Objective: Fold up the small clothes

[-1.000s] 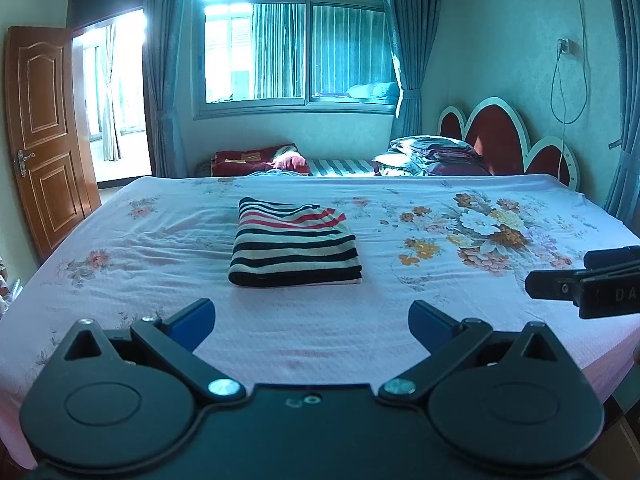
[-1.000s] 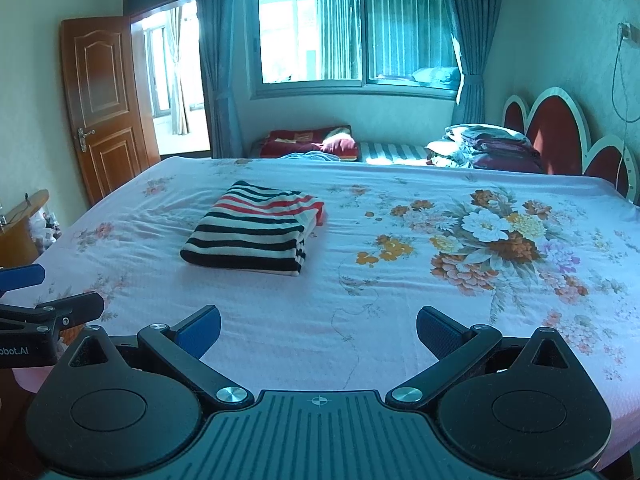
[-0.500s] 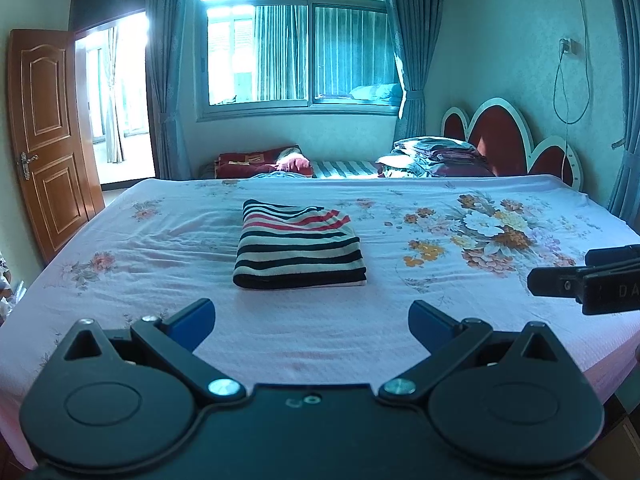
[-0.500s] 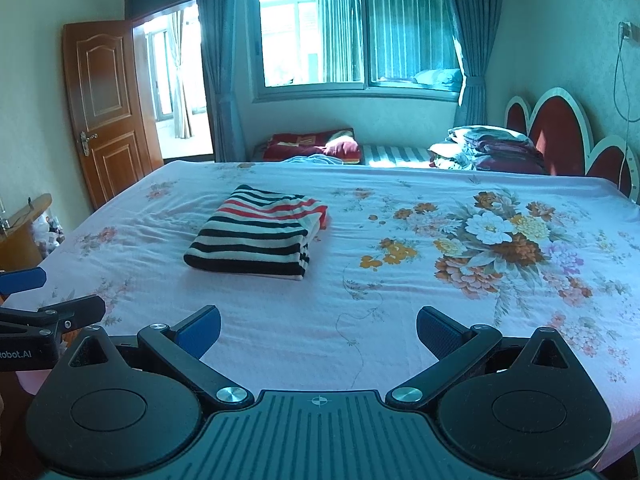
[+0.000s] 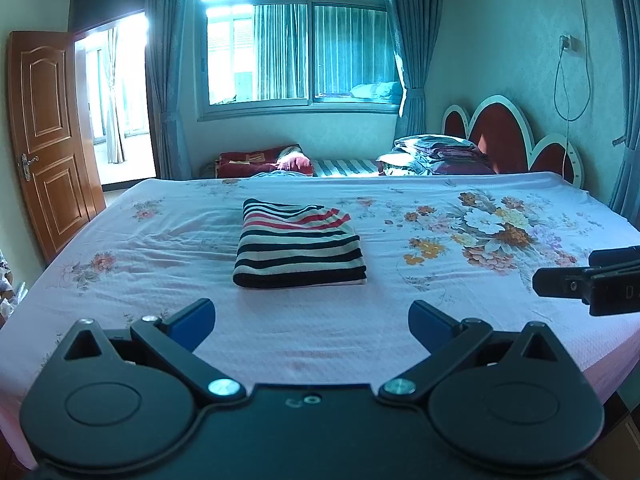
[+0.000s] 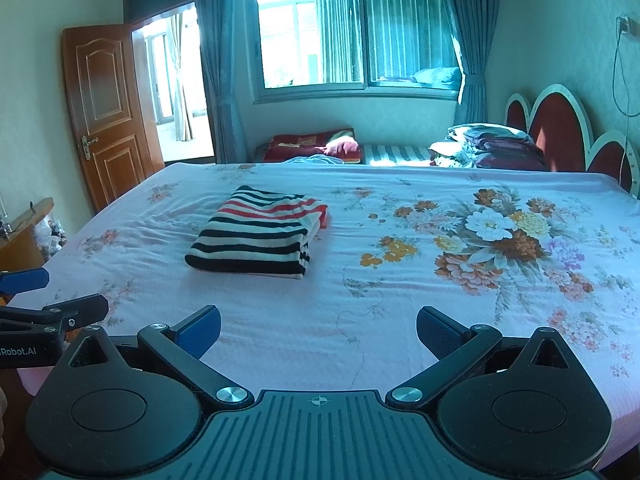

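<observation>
A striped garment [image 5: 298, 249] in black, white and red lies folded into a neat rectangle on the bed's pink floral sheet [image 5: 400, 320]; the right wrist view shows the same garment [image 6: 258, 236] left of centre. My left gripper [image 5: 311, 322] hovers open over the near part of the bed, well short of the garment, with nothing between its blue pads. My right gripper [image 6: 318, 330] is also open and empty, further right. Each gripper shows at the edge of the other's view: the right gripper [image 5: 592, 282] and the left gripper [image 6: 36, 300].
A red scalloped headboard [image 5: 516, 140] and piled bedding [image 5: 436, 154] stand at the right. Red blankets [image 5: 260, 158] lie below the window. A brown door [image 5: 44, 132] stands open at the left. A wooden piece of furniture [image 6: 24, 236] sits by the bed's left edge.
Both views have drifted slightly, so the garment sits a little lower and more to the right in frame. Both grippers stay open and the garment has not moved on the bed.
</observation>
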Demonstrator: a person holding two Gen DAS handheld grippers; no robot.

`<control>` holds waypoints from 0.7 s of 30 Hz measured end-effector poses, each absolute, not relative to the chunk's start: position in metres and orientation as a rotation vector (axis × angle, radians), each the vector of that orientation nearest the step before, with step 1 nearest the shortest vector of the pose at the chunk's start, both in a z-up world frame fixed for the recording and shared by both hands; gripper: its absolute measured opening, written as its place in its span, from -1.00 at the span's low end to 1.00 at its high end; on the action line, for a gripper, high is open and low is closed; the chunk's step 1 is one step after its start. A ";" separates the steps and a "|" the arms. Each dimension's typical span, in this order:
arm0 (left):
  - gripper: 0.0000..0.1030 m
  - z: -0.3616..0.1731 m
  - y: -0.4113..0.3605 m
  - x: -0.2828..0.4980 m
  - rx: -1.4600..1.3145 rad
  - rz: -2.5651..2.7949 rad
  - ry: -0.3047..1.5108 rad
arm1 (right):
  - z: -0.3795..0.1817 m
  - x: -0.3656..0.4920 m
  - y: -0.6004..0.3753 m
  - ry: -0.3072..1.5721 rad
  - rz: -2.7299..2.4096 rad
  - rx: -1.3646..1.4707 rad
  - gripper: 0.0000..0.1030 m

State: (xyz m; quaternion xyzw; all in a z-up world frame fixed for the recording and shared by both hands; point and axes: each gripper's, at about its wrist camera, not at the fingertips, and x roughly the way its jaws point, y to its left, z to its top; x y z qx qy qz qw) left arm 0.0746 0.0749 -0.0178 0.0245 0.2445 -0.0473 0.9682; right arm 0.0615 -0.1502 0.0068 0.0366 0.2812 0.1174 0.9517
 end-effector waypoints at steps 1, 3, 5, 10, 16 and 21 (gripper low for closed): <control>0.99 -0.018 0.075 0.075 0.050 -0.095 0.493 | 0.007 0.062 -0.151 0.570 0.239 0.075 1.00; 0.99 -0.018 0.075 0.074 0.050 -0.096 0.493 | 0.007 0.061 -0.151 0.569 0.239 0.073 1.00; 0.99 -0.018 0.076 0.074 0.050 -0.097 0.494 | 0.008 0.060 -0.151 0.567 0.242 0.070 1.00; 0.99 -0.018 0.075 0.073 0.050 -0.097 0.494 | 0.007 0.060 -0.151 0.569 0.247 0.066 1.00; 0.99 -0.017 0.073 0.073 0.051 -0.096 0.492 | 0.007 0.060 -0.149 0.568 0.253 0.061 1.00; 0.99 -0.016 0.069 0.072 0.055 -0.098 0.491 | 0.007 0.060 -0.150 0.567 0.255 0.062 1.00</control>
